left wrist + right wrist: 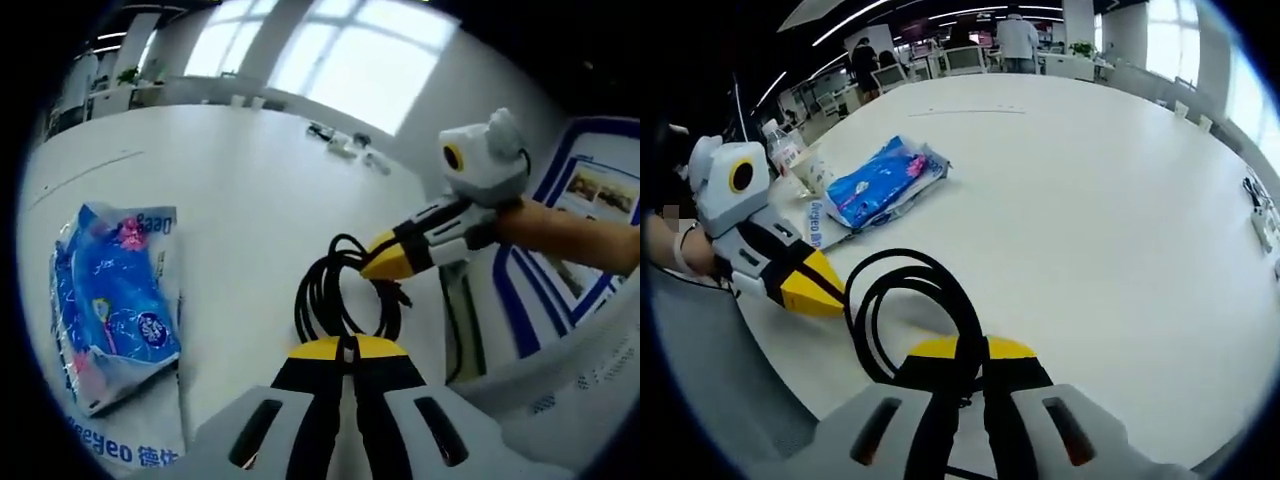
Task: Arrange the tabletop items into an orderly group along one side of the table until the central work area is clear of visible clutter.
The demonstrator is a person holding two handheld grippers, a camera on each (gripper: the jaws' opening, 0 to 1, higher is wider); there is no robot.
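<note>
The right tongs (975,365) are clenched on the coiled black cable (905,305), its strands running down between the yellow tips in the right gripper view, with the loop standing out ahead of them over the white counter (1090,220). The left tongs (347,350) also look pressed together, tip against tip, but in the left gripper view the cable (345,295) lies just beyond those tips, and I cannot tell whether any strand is truly pinched there. The coming move turns on this: the cable sits right at the near edge of the counter, between the two tongs, with the loop's long axis running roughly away from the right tongs toward the counter's middle, so the right hand is the one that has it and can carry it. The blue tissue pack (880,185) lies further along the same edge, well apart from the cable, on the left tongs' side. The left gripper view shows the pack (115,300) close up, resting on a printed bag, and some small items (345,145) far across the counter near the windows; the right gripper view shows people standing at the far end of the room and some clutter (790,150) beyond the pack
</note>
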